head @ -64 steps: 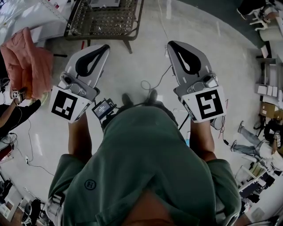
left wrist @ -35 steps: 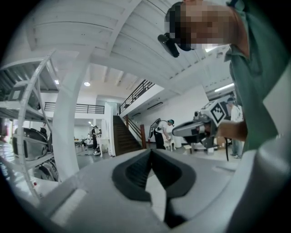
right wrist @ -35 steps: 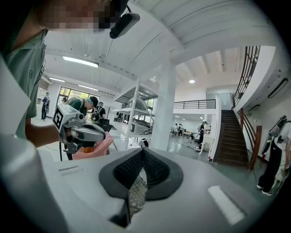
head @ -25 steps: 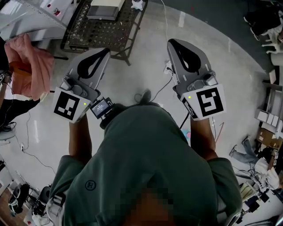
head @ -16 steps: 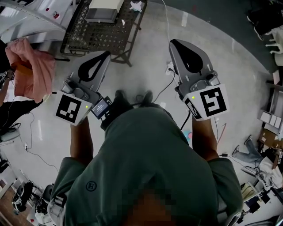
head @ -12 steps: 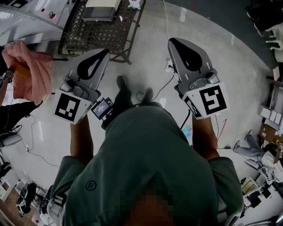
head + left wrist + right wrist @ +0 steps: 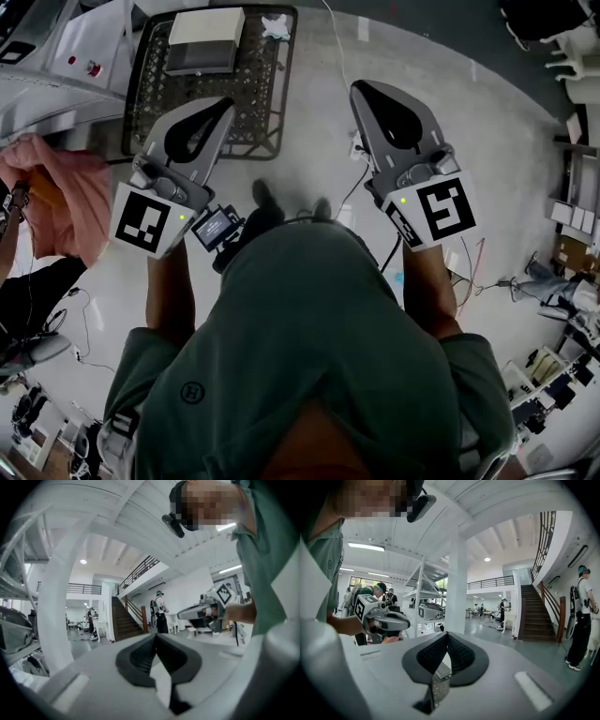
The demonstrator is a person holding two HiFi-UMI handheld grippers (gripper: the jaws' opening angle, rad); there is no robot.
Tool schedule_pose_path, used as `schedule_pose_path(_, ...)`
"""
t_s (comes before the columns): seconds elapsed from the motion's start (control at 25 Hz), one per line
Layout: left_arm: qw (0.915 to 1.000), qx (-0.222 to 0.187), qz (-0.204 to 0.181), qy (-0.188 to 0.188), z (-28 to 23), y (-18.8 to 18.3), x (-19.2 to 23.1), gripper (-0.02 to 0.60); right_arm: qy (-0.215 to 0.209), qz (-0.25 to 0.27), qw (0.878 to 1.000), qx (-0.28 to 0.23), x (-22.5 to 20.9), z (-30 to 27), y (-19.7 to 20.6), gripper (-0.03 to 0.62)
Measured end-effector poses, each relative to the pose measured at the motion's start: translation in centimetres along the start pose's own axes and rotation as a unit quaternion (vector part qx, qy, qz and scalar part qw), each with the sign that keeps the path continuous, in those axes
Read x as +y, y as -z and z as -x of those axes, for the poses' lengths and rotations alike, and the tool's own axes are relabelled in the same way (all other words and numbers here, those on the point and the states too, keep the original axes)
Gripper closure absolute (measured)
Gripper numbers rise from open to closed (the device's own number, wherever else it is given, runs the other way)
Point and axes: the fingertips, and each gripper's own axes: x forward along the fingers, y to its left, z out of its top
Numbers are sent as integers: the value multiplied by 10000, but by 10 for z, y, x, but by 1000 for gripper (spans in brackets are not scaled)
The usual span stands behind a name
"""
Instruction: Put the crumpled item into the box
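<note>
1. Head view: the crumpled item [image 7: 275, 25] is seen at 12 o'clock on the table [image 7: 145, 75], at 3 o'clock of the box [image 7: 202, 42], not yet picked up.
2. Left gripper view: the left gripper [image 7: 155, 636] is clenched on nothing.
3. Right gripper view: the right gripper [image 7: 446, 633] is likewise clenched and empty; grasping and boxing are judged still to be done.

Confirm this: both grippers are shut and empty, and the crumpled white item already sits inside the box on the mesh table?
No. The crumpled white item lies on the mesh table beside the box, not inside it, as the head view shows. The rest holds: left gripper and right gripper are shut and empty.
</note>
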Motion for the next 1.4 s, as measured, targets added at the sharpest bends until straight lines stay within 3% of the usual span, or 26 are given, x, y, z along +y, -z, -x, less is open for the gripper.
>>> schedule_pose_path(0.28,9993,-339,182,35,9,2,67,578,259,25,9997,22,7,-51,-10,588)
schedule_pose_path(0.64,9980,-553,230,182,8,5,100,578,331,104,9994,94,6,-84,-18,588)
schedule_pose_path(0.84,9990,-395,207,77,-14,12,103,578,129,70,9998,95,-16,-92,-11,588)
schedule_pose_path(1.4,9972,34,102,-734,-113,0,104,578,-811,-22,9967,-41,-122,-111,3,588)
